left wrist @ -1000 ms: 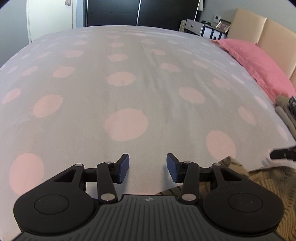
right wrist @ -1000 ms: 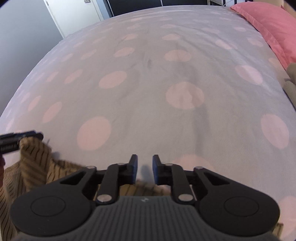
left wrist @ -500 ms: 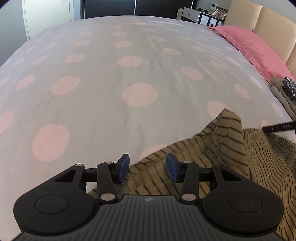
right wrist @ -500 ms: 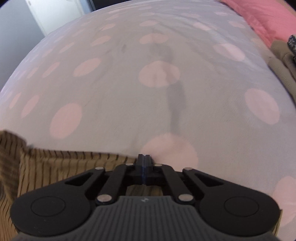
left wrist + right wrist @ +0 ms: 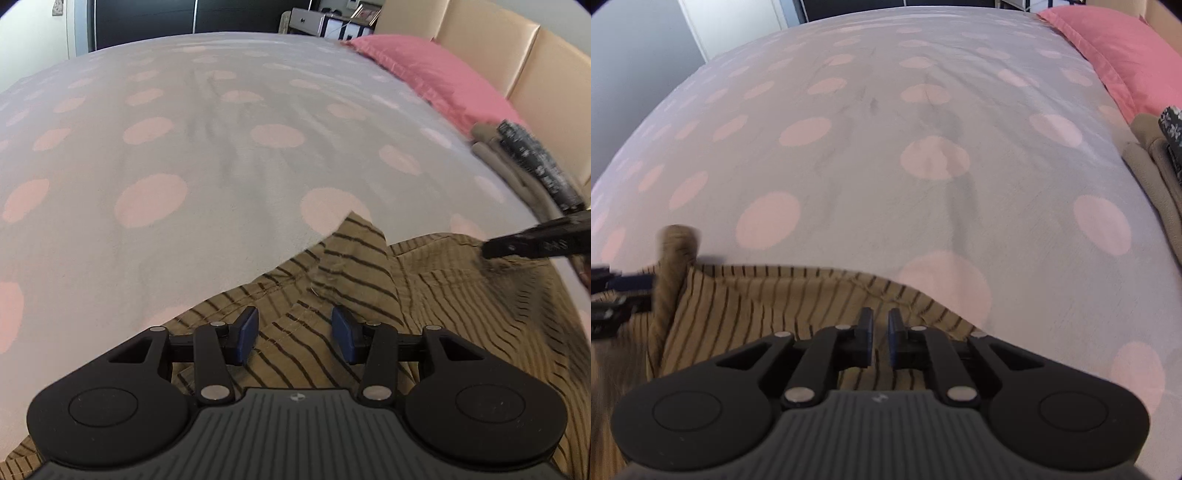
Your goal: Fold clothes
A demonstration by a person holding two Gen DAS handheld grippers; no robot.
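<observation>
My right gripper (image 5: 880, 338), jaws just reopened slightly, rests beside my half-open, empty left gripper (image 5: 294, 334) above the newly arrived tan black-striped woven garment (image 5: 424, 295), awaiting spreading.

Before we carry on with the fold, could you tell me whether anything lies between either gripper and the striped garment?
Nothing visible does. The left gripper hangs open right over the striped garment, and the right gripper, whose jaws have just been opening a little, is at its edge. The polka-dot bedspread ahead lies bare; the folded clothes sit off by the pillow.
</observation>
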